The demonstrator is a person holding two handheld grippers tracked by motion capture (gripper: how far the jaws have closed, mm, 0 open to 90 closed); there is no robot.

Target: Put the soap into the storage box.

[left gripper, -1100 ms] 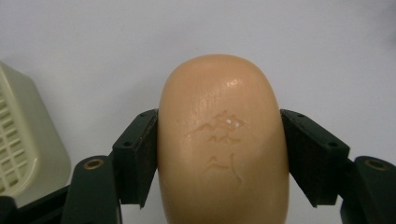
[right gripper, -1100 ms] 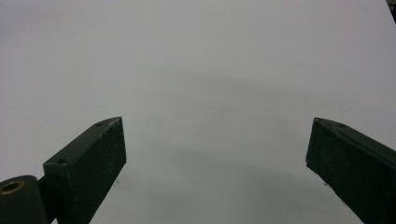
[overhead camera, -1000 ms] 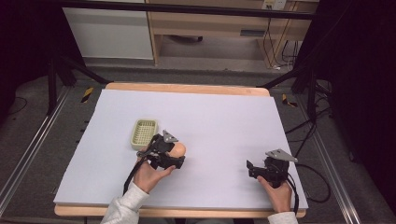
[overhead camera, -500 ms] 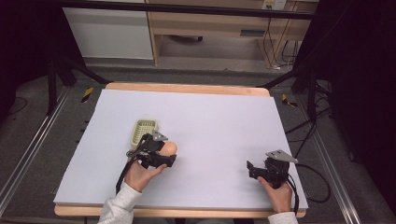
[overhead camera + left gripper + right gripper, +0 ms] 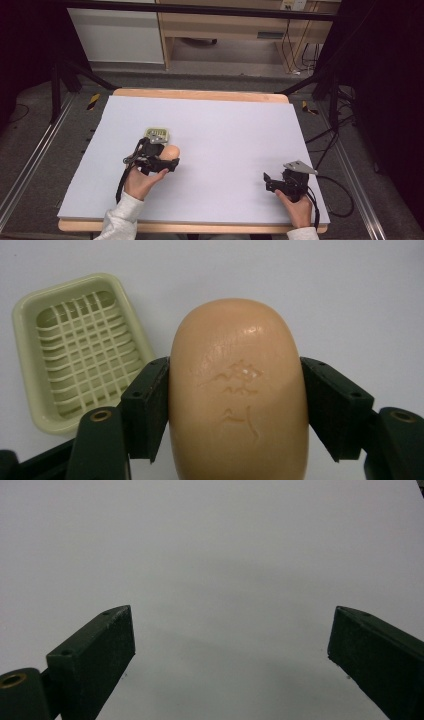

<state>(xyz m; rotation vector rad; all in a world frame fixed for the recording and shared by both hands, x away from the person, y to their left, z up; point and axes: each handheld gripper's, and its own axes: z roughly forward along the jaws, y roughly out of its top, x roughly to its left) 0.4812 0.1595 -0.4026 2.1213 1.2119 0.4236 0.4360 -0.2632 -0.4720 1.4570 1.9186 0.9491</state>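
Note:
A peach-coloured bar of soap [image 5: 239, 390] with a stamped mark sits between the jaws of my left gripper [image 5: 235, 405], which is shut on its sides. In the high view the soap [image 5: 171, 151] shows just right of the left gripper [image 5: 170, 162], held over the mat. A pale green soap dish [image 5: 80, 350] with a grid floor lies to the upper left of the soap; in the high view the soap dish [image 5: 157, 134] is just behind the hand. My right gripper [image 5: 230, 645] is open above bare mat, and the right gripper [image 5: 267, 181] rests near the front right.
A pale lilac mat [image 5: 225, 130] covers the wooden table [image 5: 200, 94]. Metal rails run along the floor at both sides, and cables lie at the right beyond the table edge. A cabinet and shelves stand behind the table.
My left gripper with the soap has moved left and slightly toward the front, now covering part of the dish from above. The right gripper has stayed still.

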